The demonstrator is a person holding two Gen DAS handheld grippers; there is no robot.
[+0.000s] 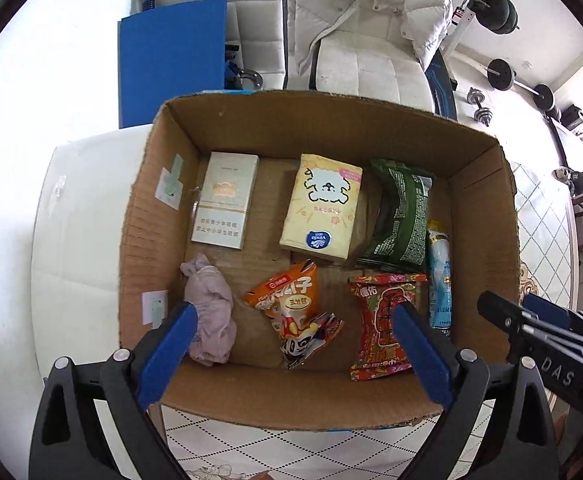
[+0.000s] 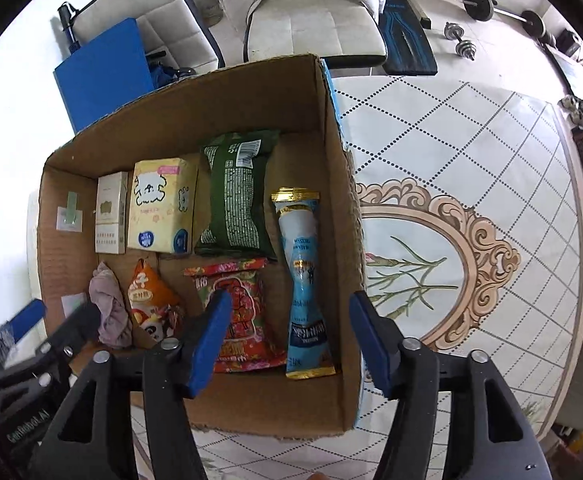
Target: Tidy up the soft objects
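Inside the cardboard box point(image 1: 479, 208), the left hand-held gripper point(image 1: 295, 332) hangs released above the orange snack bag point(image 1: 287, 304), while the right hand-held gripper point(image 2: 287, 336), also released, straddles the blue tube packet point(image 2: 305, 280), whose long axis runs away from it and lies nearest that hand

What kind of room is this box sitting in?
Probably a living room at home that doubles as a workout spot: a white puffy coat lies over a cushioned seat, and dumbbells and a barbell rest on the patterned tile floor.
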